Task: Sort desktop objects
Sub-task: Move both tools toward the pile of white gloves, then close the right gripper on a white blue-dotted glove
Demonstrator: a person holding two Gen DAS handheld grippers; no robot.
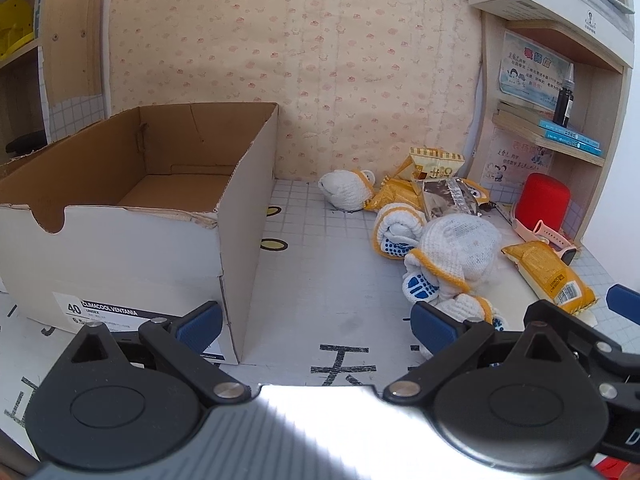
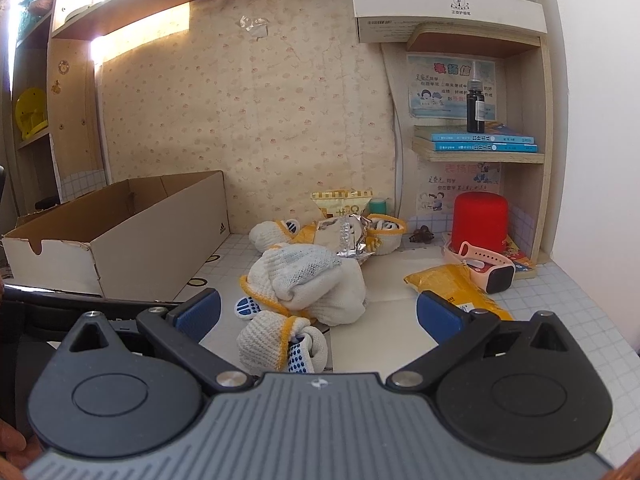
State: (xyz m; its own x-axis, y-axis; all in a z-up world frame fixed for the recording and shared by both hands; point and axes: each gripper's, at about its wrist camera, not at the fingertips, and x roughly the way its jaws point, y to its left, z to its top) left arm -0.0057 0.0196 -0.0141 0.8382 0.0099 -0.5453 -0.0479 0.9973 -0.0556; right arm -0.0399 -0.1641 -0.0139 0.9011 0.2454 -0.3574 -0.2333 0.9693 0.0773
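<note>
Gloves point(image 2: 308, 280), white knit with yellow cuffs and blue grip dots, lie heaped on the grid-patterned desk point(image 1: 340, 272), to the right of an open cardboard shoebox point(image 1: 132, 216) whose visible interior holds nothing. One rolled pair point(image 2: 282, 344) sits at the front of the heap, farthest from the box's rear wall, and directly before the right gripper point(image 2: 318, 312), whose blue-padded jaws stand spread wide and hold nothing. Another glove bundle point(image 1: 346, 190) rests farther back, near the patterned wall and just off the shoebox's far right corner. Yellow snack packets are mixed in: one point(image 1: 550, 276) lies flat to the right of the heap, well away from the shoebox, and another point(image 1: 436, 162) stands up behind the gloves beside a crumpled silver foil wrapper point(image 1: 452, 198). Beyond the flat packet, farthest from the shoebox, a pink smartwatch point(image 2: 490, 266) lies against a red cylinder point(image 2: 480, 218) at the foot of a wooden shelf unit point(image 2: 532, 160), where a dark bottle point(image 2: 475, 106) stands on blue books point(image 2: 484, 142). The left gripper point(image 1: 316, 324) hovers low over the desk just beside the shoebox's near right corner, its jaws likewise spread apart and gripping nothing.
</note>
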